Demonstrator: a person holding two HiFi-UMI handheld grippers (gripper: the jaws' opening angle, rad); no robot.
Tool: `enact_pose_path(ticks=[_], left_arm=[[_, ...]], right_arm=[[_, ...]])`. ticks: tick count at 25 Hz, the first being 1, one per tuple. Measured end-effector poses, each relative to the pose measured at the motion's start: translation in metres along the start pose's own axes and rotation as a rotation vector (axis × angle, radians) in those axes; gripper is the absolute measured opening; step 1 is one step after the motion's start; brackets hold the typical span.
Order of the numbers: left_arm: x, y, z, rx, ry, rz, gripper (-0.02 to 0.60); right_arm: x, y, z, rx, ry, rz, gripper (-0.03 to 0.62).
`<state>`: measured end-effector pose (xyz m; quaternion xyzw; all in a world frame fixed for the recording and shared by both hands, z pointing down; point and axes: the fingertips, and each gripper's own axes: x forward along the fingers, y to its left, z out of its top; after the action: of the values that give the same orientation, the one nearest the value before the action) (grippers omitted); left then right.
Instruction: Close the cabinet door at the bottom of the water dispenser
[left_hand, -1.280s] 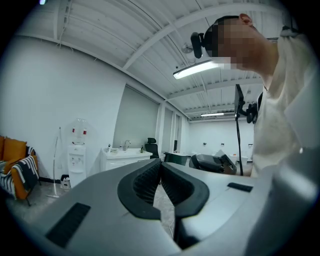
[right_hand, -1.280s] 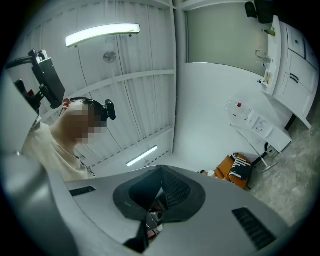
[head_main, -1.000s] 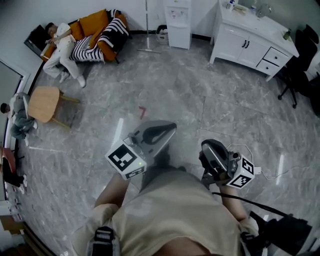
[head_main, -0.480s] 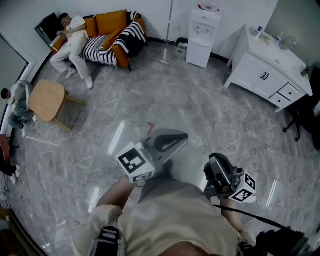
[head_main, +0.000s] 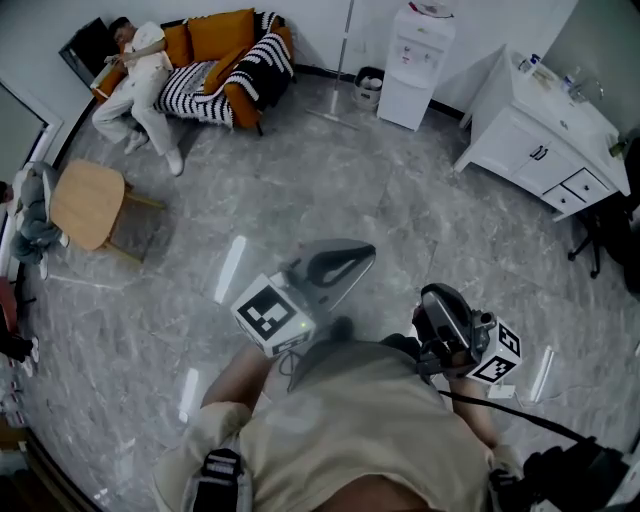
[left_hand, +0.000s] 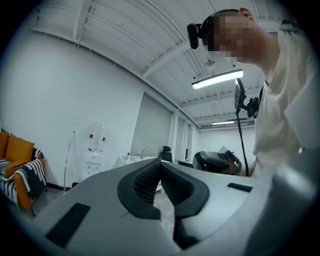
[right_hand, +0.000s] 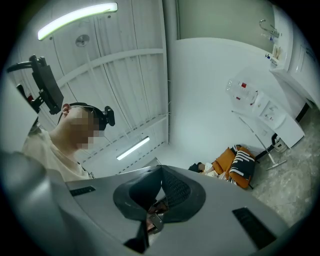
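The water dispenser (head_main: 418, 62) is a tall white box with a clear bottle on top and red marks at its taps. It stands against the far wall (head_main: 320, 25) between the orange sofa (head_main: 215, 40) and the white sink cabinet (head_main: 530, 140), well apart from both tools. Its bottom door (head_main: 403, 103) is too small to tell whether it is ajar. The left gripper (head_main: 366, 253) and right gripper (head_main: 432, 298) are each closed tight on nothing.

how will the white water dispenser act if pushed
Probably stiff and steady: the water dispenser is a boxy cabinet standing flat on the floor. Possibly top-heavy, since a bottle sits on top, so a high shove might rock it. It may slide, as the floor looks glossy.
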<state>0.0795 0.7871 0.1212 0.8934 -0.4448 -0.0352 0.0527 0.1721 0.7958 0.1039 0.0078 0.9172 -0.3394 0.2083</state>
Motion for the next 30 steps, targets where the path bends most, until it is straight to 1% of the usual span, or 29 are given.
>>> enact_pose_path(ticks=[5,10,12,15,19,23,26,30], left_arm=[[0.02,0.02,-0.001,-0.001,0.013,0.016,-0.006],[0.058,0.037,-0.005,-0.008,0.054,0.036,-0.006],[0.083,0.044,-0.004,0.002,0.069,0.043,-0.006],[0.131,0.05,0.002,0.023,0.086,0.037,-0.006],[0.2,0.055,0.005,0.068,0.131,0.028,-0.006],[0.258,0.053,0.006,0.097,0.138,0.016,-0.006],[0.293,0.054,0.006,0.092,0.152,0.019,-0.006],[0.328,0.057,0.007,0.118,0.157,0.041,-0.006]], right_arm=[[0.01,-0.024,0.008,0.017,0.018,-0.005,0.011],[0.006,-0.058,0.035,0.043,0.009,0.007,0.011],[0.0,-0.077,0.053,0.058,-0.014,0.005,0.011],[-0.014,-0.105,0.09,0.066,-0.048,0.001,0.012],[-0.034,-0.139,0.135,0.045,-0.06,0.006,0.011],[-0.056,-0.167,0.174,0.038,-0.065,0.003,0.012],[-0.067,-0.186,0.198,0.032,-0.057,0.008,0.011],[-0.078,-0.207,0.223,0.041,-0.045,0.028,0.011]])
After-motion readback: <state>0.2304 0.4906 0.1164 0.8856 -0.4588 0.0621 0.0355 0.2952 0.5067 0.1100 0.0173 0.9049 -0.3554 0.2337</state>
